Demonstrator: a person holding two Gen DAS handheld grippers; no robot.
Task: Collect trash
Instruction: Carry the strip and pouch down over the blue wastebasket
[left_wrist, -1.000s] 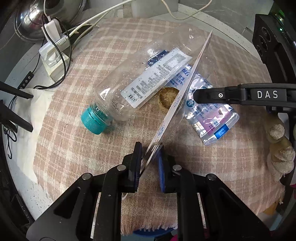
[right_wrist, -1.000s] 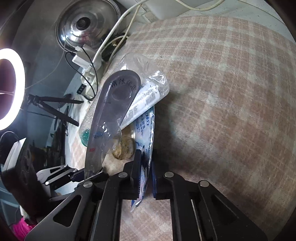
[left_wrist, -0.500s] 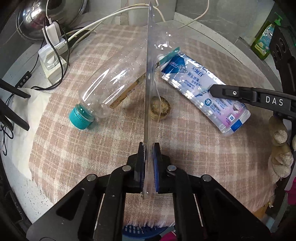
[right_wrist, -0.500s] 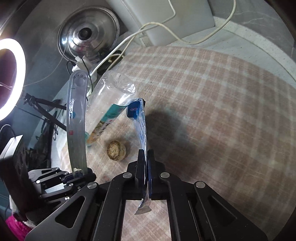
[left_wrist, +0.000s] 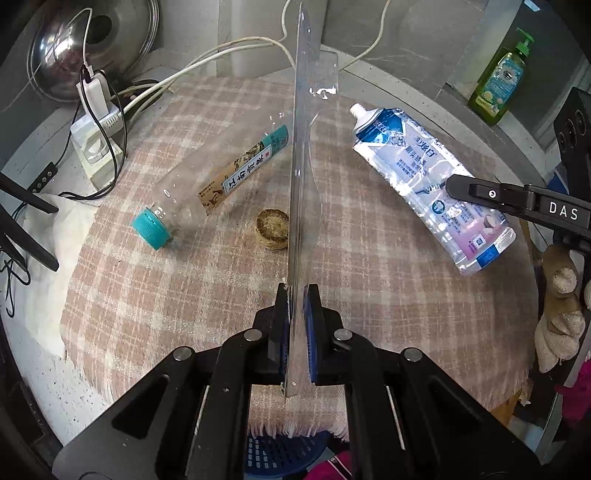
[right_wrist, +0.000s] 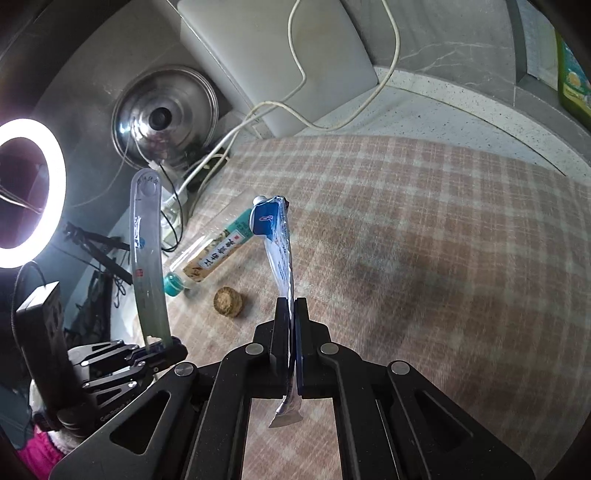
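My left gripper (left_wrist: 295, 295) is shut on a long clear plastic package strip (left_wrist: 301, 155) and holds it upright above the checked cloth (left_wrist: 184, 280); the strip also shows in the right wrist view (right_wrist: 146, 251). My right gripper (right_wrist: 291, 310) is shut on a blue and white spout pouch (right_wrist: 277, 236), lifted off the cloth; the pouch shows in the left wrist view (left_wrist: 424, 177). A clear bottle (left_wrist: 210, 188) with a teal cap lies on the cloth. A small round brown piece (left_wrist: 272, 229) lies beside it.
A power strip with plugs and cables (left_wrist: 98, 140) sits at the cloth's left rear. A steel pot lid (left_wrist: 92, 40) leans behind it. A green soap bottle (left_wrist: 498, 85) stands at the right rear. A blue basket (left_wrist: 280, 454) is below the table's front edge.
Both grippers rose and pulled back from the table with their items. The strip swung upright. The pouch came off the cloth. The bottle rolled and now lies free.
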